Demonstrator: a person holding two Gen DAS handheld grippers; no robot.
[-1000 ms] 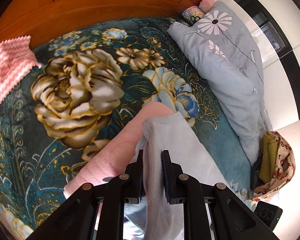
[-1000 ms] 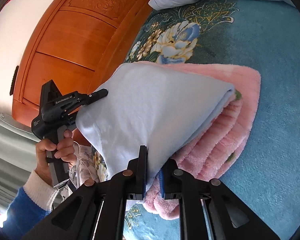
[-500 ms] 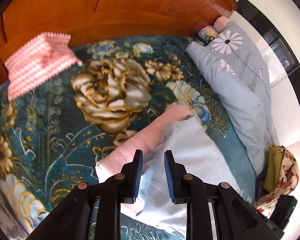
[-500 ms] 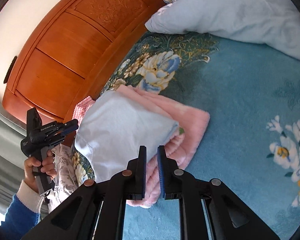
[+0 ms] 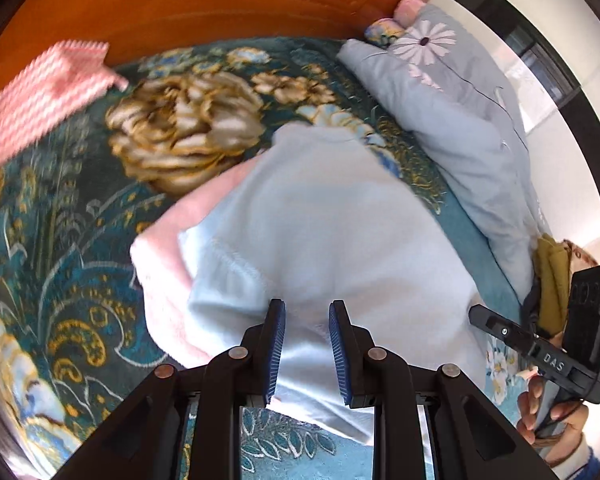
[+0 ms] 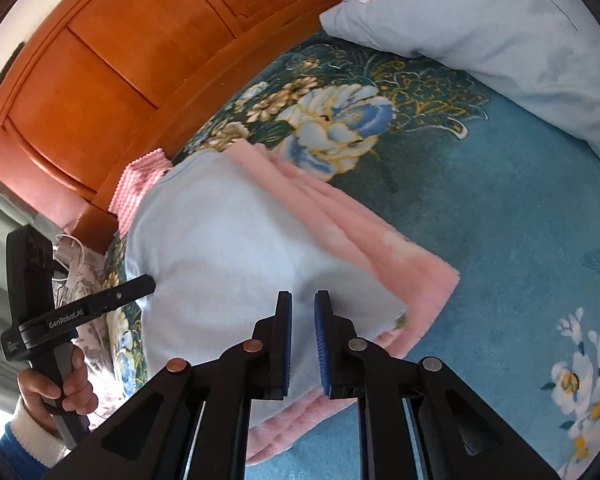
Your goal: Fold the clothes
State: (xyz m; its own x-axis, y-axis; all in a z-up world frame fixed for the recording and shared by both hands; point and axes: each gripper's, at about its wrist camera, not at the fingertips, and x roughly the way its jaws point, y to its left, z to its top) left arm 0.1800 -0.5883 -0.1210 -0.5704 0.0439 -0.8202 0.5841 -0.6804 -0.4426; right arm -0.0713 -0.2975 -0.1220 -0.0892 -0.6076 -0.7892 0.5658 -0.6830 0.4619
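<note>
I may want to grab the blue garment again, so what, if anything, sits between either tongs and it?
Nothing visible does. The blue garment lies on top of the pink towel, uncovered, right ahead of the open left tongs and right tongs.
</note>
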